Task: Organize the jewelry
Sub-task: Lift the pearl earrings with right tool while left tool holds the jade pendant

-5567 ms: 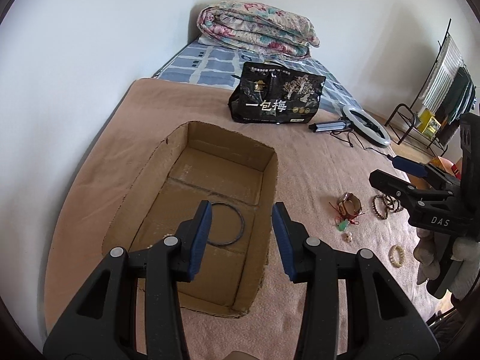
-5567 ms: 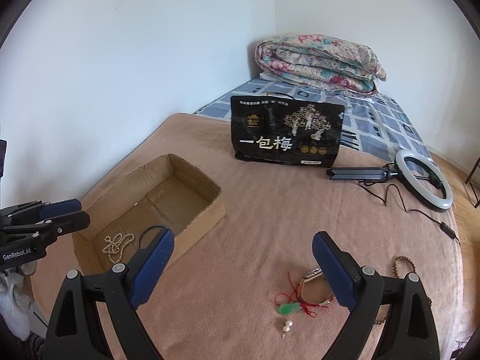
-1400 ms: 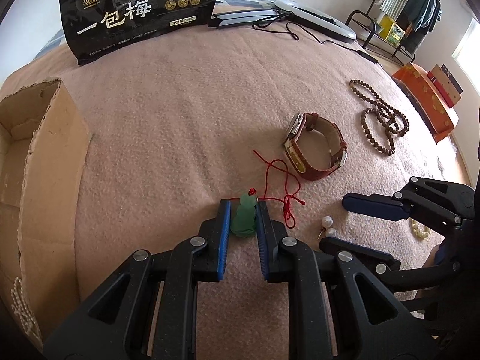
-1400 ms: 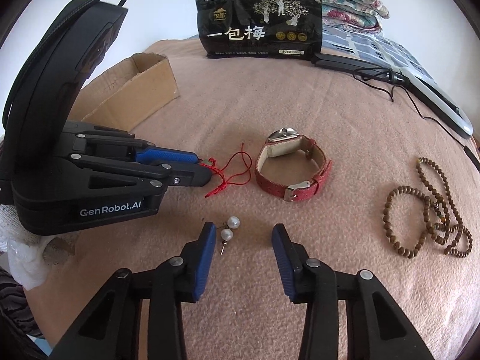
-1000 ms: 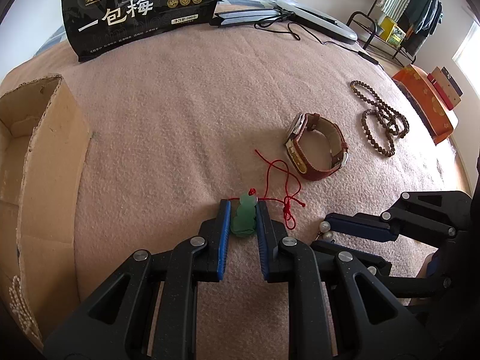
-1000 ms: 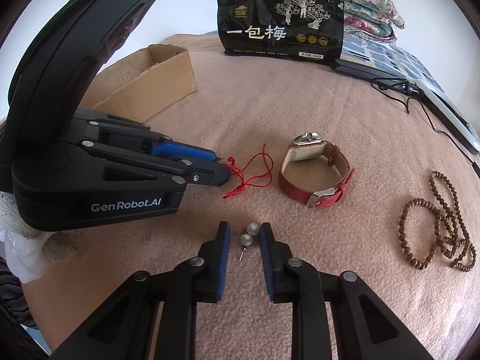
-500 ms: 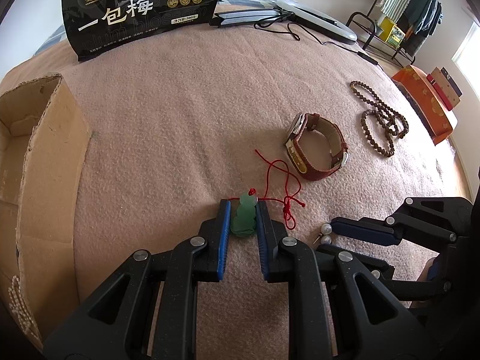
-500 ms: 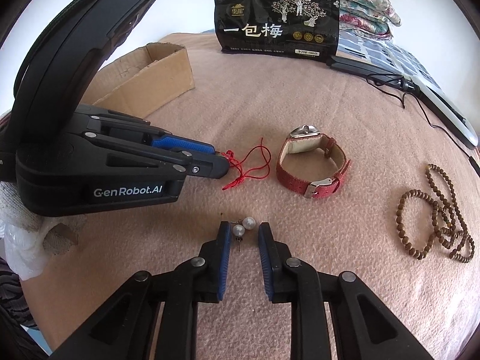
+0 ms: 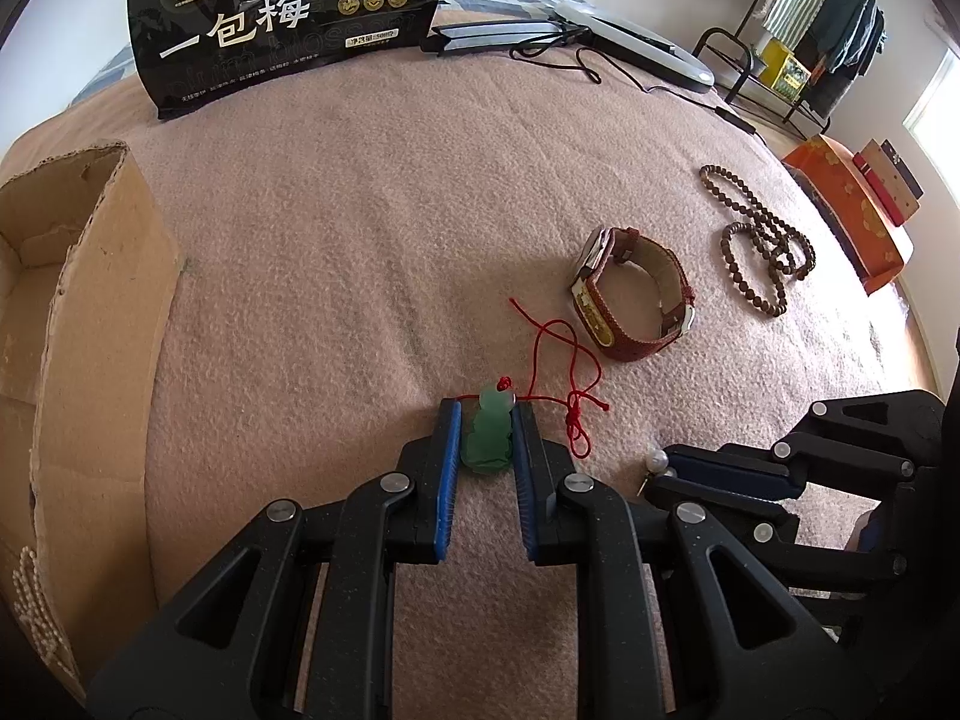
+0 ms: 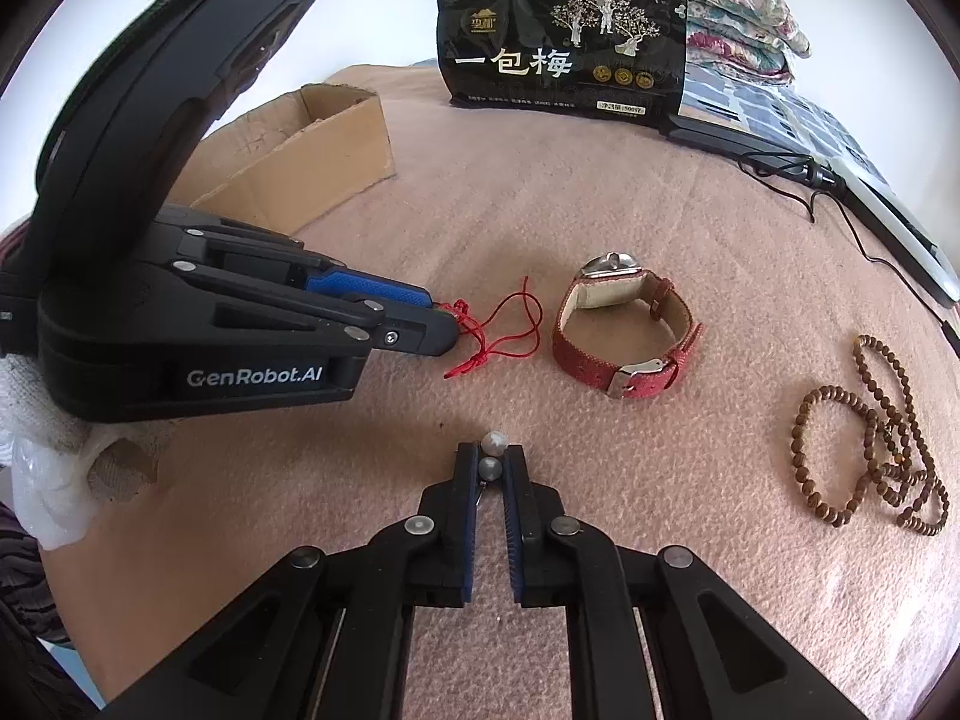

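A black snack bag (image 9: 288,24) stands at the blanket's (image 9: 360,210) far edge. A ring light (image 9: 630,42) lies beside it. A clothes rack (image 9: 804,18) stands beyond.

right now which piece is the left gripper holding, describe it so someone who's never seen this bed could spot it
On the pink blanket, look to the near left of the red-strapped watch for the loose red cord. At the cord's end sits the green pendant, clamped in the left gripper. It is the only green, translucent carved piece; the neighbouring pearl earrings are round and white.
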Action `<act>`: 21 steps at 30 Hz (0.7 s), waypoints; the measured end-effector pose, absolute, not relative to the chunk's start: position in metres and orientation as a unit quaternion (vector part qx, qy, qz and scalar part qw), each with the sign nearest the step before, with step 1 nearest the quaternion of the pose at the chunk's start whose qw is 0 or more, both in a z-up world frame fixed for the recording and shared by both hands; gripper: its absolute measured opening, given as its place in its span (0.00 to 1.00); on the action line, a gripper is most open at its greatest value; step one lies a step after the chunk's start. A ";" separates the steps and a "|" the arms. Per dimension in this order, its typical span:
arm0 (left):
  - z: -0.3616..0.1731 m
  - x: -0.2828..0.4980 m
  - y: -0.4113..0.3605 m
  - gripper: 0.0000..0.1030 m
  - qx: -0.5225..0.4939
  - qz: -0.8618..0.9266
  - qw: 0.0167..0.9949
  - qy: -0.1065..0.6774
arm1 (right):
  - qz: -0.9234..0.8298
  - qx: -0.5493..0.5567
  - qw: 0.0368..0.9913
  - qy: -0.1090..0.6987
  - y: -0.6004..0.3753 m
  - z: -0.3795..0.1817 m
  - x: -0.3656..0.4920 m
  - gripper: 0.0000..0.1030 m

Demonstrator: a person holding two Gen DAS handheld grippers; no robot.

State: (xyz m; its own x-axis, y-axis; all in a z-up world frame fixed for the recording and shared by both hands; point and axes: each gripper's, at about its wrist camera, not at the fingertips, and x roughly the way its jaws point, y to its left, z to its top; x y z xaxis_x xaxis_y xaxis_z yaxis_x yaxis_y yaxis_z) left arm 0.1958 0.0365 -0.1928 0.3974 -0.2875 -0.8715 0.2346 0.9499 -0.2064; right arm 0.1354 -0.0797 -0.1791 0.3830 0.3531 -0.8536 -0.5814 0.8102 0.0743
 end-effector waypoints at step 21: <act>-0.190 0.184 0.038 0.15 -0.028 -0.150 0.831 0.536 | 0.293 -0.139 0.813 0.484 -0.101 -0.179 0.122 0.08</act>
State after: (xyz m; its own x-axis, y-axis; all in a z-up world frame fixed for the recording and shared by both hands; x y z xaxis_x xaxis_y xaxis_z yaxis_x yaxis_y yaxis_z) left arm 0.1844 0.0382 -0.1899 0.3813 -0.2794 -0.8812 0.2197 0.9533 -0.2073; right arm 0.1218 -0.1015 -0.1789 0.3602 0.3414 -0.8681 -0.6106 0.7899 0.0573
